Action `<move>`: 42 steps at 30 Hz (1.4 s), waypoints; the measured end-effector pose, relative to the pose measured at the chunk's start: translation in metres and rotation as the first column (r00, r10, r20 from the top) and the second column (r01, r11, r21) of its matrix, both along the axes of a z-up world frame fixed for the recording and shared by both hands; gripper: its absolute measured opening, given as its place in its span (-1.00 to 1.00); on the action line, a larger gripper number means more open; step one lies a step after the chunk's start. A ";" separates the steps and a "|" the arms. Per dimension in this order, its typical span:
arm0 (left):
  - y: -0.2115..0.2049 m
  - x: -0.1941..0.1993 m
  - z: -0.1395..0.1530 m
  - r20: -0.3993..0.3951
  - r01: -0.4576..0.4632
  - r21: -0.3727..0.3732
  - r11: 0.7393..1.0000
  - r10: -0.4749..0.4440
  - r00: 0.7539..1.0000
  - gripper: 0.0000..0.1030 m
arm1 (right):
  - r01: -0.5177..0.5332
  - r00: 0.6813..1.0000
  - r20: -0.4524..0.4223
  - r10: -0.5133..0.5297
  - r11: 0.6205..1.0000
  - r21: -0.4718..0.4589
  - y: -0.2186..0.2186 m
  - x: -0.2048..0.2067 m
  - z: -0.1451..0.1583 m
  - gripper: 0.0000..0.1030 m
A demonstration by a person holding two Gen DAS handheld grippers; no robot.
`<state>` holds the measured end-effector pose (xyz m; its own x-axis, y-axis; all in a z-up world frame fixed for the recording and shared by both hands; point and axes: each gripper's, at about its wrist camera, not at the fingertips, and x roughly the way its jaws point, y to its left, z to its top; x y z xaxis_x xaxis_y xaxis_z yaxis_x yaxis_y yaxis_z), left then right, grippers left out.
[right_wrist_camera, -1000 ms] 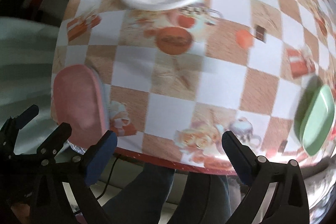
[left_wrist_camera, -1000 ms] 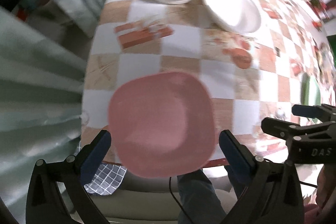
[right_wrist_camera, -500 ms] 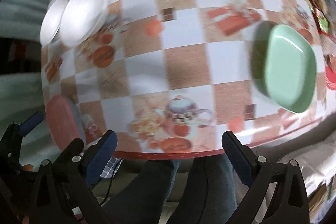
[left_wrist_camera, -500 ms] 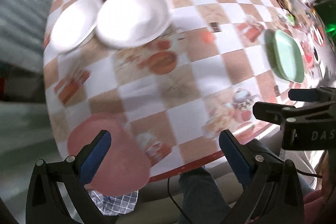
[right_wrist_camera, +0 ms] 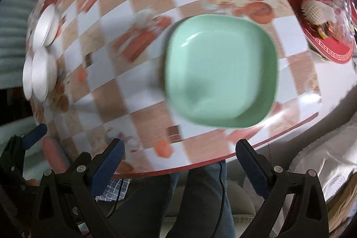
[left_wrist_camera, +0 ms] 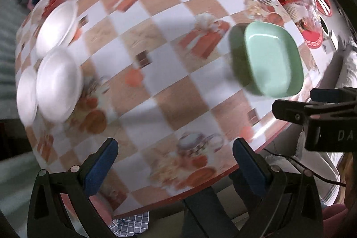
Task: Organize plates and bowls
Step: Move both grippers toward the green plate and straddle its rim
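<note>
The right gripper (right_wrist_camera: 177,162) hangs just off the near edge of the surface (right_wrist_camera: 142,73), jaws wide and empty, facing the green bowl (right_wrist_camera: 221,73). Best to come in level and pinch one rim. The left gripper (left_wrist_camera: 174,157) is likewise wide and empty. Beyond the green bowl, white dishes (left_wrist_camera: 58,84) cluster far left; a red tray (right_wrist_camera: 332,46) lies behind it.

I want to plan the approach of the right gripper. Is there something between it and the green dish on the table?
Nothing visible is in the way. In the right wrist view the right gripper is open, near the table edge, and the green dish lies straight ahead with only bare checkered tablecloth between them. The white dishes are far to the left.
</note>
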<state>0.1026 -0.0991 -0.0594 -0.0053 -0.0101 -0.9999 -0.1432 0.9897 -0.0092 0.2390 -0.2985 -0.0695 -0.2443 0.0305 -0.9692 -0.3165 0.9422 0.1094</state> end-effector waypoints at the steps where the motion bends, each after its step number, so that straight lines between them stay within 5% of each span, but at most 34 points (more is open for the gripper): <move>1: -0.005 0.006 -0.001 -0.006 0.003 0.001 1.000 -0.003 1.000 0.99 | 0.008 1.000 -0.003 -0.008 1.000 -0.001 -0.006 0.005 0.000 0.95; 14: -0.043 0.048 -0.012 -0.067 -0.020 0.007 1.000 0.020 0.998 0.99 | 0.089 0.994 -0.067 -0.090 0.996 -0.024 -0.078 0.054 -0.012 0.97; 42: -0.075 0.126 -0.092 -0.089 -0.029 0.088 0.996 0.037 0.995 0.99 | 0.065 0.994 -0.083 -0.073 0.993 -0.099 -0.086 0.086 -0.067 0.97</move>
<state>0.2281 -0.1738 -0.1511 -0.0967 0.0746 -0.9925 -0.1723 0.9809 0.0905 0.3255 -0.3850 -0.1368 -0.3279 -0.0421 -0.9438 -0.2434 0.9690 0.0414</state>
